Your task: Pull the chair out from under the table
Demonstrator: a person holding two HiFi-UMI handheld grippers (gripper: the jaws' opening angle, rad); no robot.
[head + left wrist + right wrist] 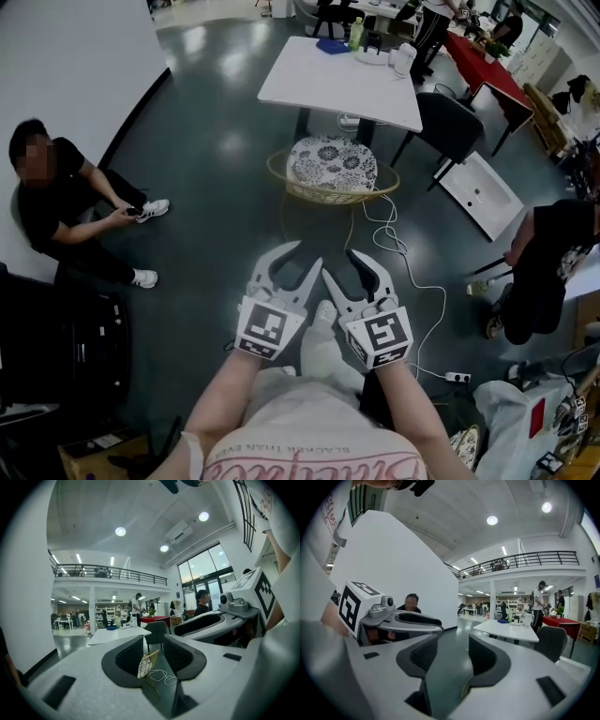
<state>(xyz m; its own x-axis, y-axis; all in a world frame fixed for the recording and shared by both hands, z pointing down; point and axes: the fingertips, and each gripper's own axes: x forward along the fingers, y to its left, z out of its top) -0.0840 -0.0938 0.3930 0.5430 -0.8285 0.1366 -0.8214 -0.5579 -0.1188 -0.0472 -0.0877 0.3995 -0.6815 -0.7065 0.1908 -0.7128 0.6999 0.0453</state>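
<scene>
Held low before the body, side by side: L gripper and R gripper, fingers of both spread wide, nothing btwn them, no grip on anything. Well ahead on the floor: wicker chair w/ floral cushion, at near edge of white tabletop, seat mostly out in front. White cable trailing beside it.

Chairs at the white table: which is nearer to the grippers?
The wicker chair with the patterned cushion, at the near edge of the table; the dark chair stands farther, at its right.
</scene>
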